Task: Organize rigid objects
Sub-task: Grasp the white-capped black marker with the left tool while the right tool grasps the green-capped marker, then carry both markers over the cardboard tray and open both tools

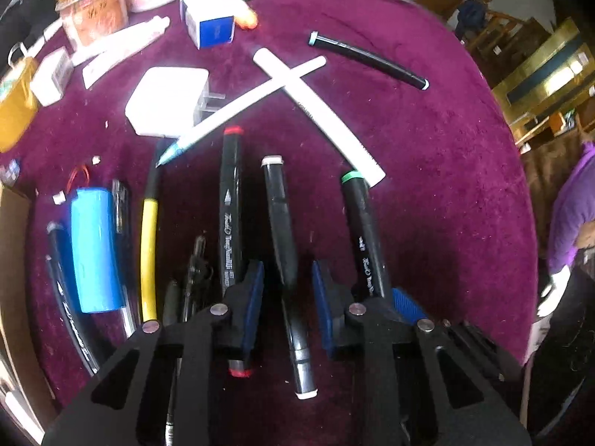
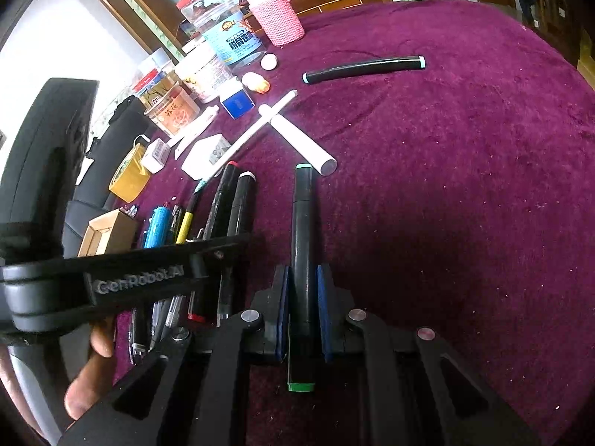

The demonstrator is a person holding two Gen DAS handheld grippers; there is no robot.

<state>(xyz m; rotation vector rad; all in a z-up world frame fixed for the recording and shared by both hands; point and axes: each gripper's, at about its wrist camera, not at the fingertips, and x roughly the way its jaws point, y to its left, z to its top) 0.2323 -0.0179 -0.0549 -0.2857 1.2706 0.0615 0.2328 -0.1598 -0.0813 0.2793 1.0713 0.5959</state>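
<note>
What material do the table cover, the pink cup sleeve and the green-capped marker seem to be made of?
Table cover: likely velvet or a similar pile fabric; matte magenta, with brush marks and lint.
Pink cup sleeve: seems knitted or crocheted yarn; a regular stitch pattern shows.
Green-capped marker, between the pads of the right tool: probably hard plastic; smooth black barrel with a soft sheen.
</note>
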